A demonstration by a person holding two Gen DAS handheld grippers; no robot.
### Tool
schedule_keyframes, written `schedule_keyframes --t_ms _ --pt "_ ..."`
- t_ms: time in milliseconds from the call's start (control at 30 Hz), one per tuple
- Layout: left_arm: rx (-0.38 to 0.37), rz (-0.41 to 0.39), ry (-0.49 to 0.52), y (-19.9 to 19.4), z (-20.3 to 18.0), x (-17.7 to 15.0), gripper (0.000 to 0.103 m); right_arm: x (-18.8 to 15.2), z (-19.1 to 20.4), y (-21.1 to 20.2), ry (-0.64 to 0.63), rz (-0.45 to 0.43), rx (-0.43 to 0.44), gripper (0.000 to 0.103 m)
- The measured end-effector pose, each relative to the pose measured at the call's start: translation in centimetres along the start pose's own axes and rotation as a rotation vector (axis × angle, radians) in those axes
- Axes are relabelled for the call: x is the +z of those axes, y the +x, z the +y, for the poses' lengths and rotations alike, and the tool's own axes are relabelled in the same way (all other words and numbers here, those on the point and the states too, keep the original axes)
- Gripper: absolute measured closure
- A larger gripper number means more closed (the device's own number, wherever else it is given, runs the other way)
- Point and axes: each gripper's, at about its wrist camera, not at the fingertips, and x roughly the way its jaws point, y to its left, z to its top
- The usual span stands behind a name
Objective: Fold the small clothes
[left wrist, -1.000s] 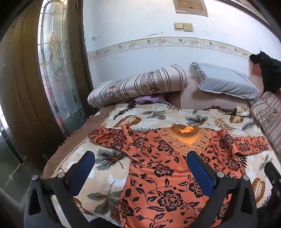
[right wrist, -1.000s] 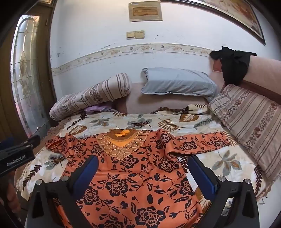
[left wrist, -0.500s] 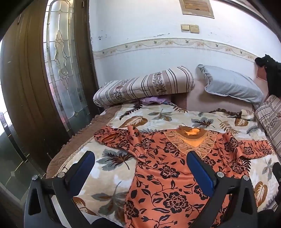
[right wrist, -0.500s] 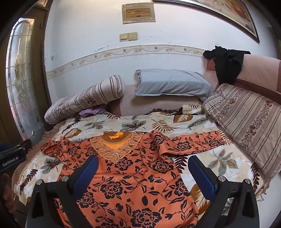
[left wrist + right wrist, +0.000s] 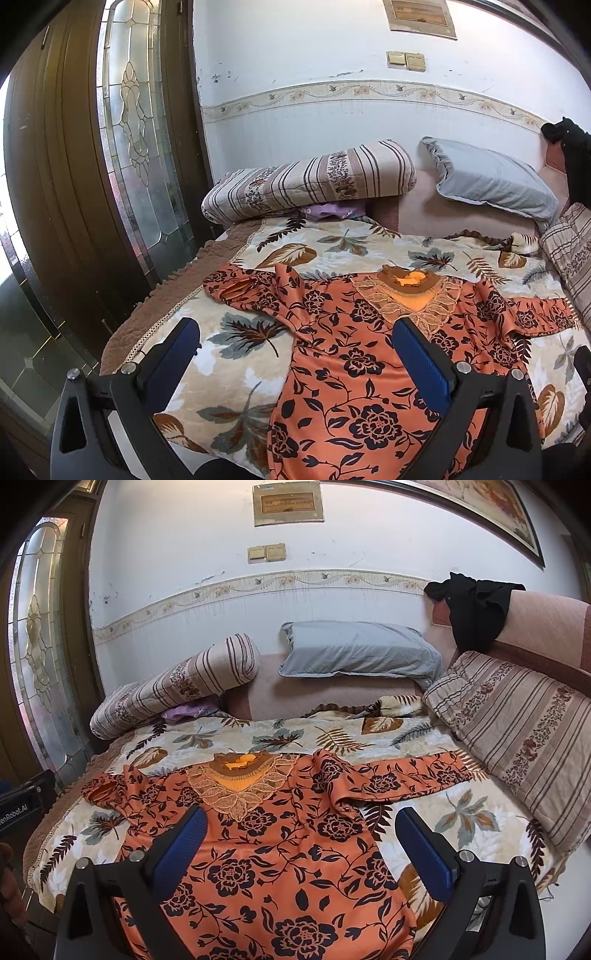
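Note:
An orange dress with black flowers (image 5: 354, 354) lies spread face up on the bed, lace neckline (image 5: 410, 291) toward the pillows, both sleeves out to the sides. It also shows in the right wrist view (image 5: 266, 845). My left gripper (image 5: 295, 339) is open and empty, held above the dress's left side and the bedspread. My right gripper (image 5: 301, 823) is open and empty above the dress's right side. The left sleeve (image 5: 110, 794) is bunched near the bed's left edge; the right sleeve (image 5: 410, 775) lies stretched toward the striped cushion.
A leaf-print bedspread (image 5: 243, 332) covers the bed. A striped bolster (image 5: 310, 181), a grey pillow (image 5: 358, 650) and a striped cushion (image 5: 517, 723) line the back and right. A black garment (image 5: 472, 609) hangs on the headboard. A glass door (image 5: 140, 147) stands at the left.
Both grippers have pulled back and shifted a little left, so the dress sits further right in the left view. Both grippers stay open. The dress has not moved.

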Motion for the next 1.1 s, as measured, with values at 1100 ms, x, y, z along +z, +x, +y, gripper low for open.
schedule_keyframes --t_ms 1100 --pt "-0.020 -0.047 0.051 -2.1 -2.8 2.2 0.000 1.5 -1.6 0.3 0.017 -0.001 0.008 0.000"
